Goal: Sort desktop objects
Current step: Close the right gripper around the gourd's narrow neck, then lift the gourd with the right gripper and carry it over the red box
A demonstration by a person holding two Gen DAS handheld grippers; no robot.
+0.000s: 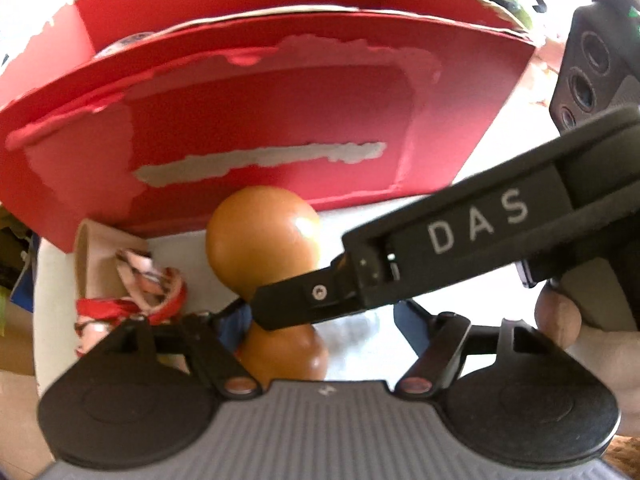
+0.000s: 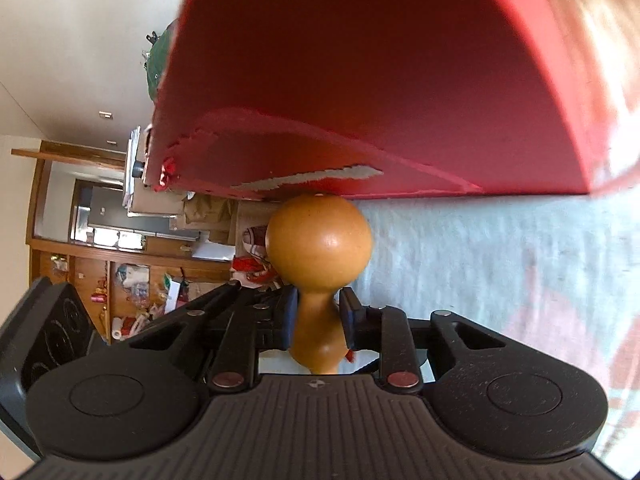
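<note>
An orange-brown wooden gourd [image 1: 262, 236] sits just in front of a torn red cardboard box [image 1: 256, 120] on the white tabletop [image 1: 424, 216]. My right gripper [image 1: 276, 306] reaches in from the right and is shut on the gourd's narrow neck. In the right wrist view the neck [image 2: 318, 320] is pinched between both blue pads, with the round head [image 2: 320, 240] close under the red box [image 2: 360, 80]. My left gripper [image 1: 320, 316] is open, its fingers standing wide on either side of the gourd's lower bulb [image 1: 288, 352] without touching it.
A beige tape roll [image 1: 96, 260] with a red and white ribbon [image 1: 156, 292] lies to the left of the gourd, beside the box. A person's hand [image 1: 560, 320] holds the right gripper's handle. Cluttered wooden shelves [image 2: 120, 272] stand beyond the table.
</note>
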